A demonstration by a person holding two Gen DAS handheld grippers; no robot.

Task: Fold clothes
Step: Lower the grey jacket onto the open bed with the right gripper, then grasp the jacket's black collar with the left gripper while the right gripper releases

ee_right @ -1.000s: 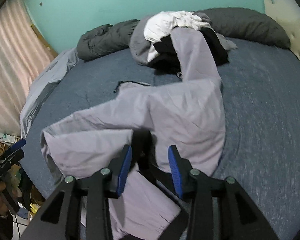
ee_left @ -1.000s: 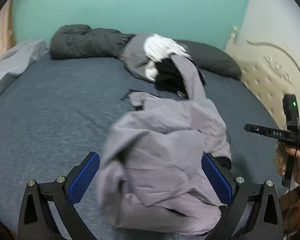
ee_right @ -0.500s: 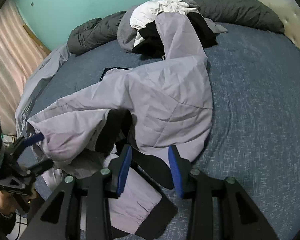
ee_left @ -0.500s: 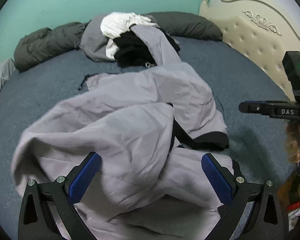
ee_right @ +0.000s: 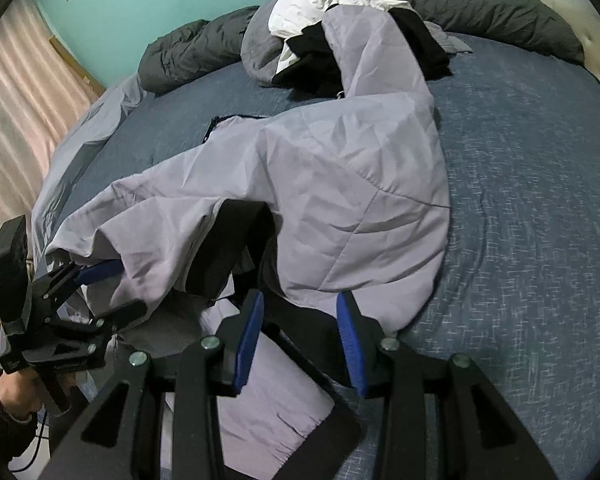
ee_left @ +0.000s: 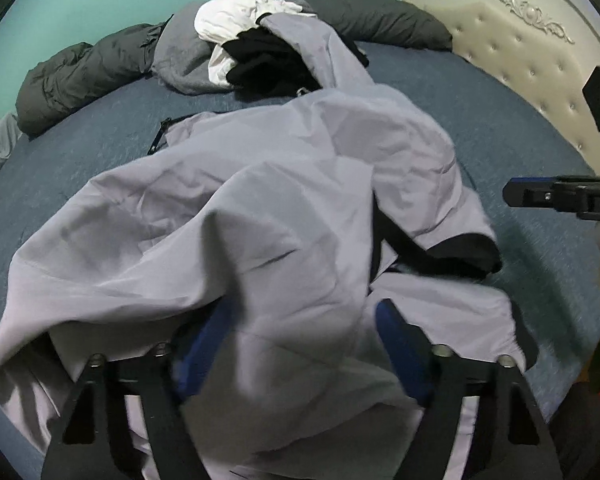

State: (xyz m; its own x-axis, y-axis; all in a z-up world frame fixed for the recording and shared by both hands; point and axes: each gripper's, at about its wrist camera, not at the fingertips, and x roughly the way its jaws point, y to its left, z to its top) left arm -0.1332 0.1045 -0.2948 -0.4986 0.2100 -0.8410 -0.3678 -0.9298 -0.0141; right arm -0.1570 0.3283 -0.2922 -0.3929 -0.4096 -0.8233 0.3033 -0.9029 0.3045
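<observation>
A lilac jacket (ee_left: pixel 260 200) with black trim lies crumpled across the blue bed (ee_left: pixel 500 128). One sleeve runs up onto a clothes pile. My left gripper (ee_left: pixel 300 340) sits in the near folds. Its fingers stand on either side of a raised fold with a wide gap between them, and cloth drapes over the left finger. From the right wrist view, the left gripper (ee_right: pixel 132 286) pokes under the jacket's (ee_right: pixel 340 184) left edge. My right gripper (ee_right: pixel 300 320) hovers narrowly open over the black hem band (ee_right: pixel 324 360), holding nothing. In the left wrist view the right gripper (ee_left: pixel 508 194) hangs clear of the cloth.
A pile of white, black and grey clothes (ee_right: pixel 340 20) sits at the far side, flanked by a dark duvet (ee_left: pixel 80 76) and a dark pillow (ee_right: pixel 500 4). A cream headboard (ee_left: pixel 520 40) borders the right, a pink curtain (ee_right: pixel 20 100) the left. A person's hand (ee_right: pixel 16 392) grips the left handle.
The jacket has settled lower and spread over the left gripper. The left fingers have drawn closer together around a fold. The right gripper keeps the same narrow gap.
</observation>
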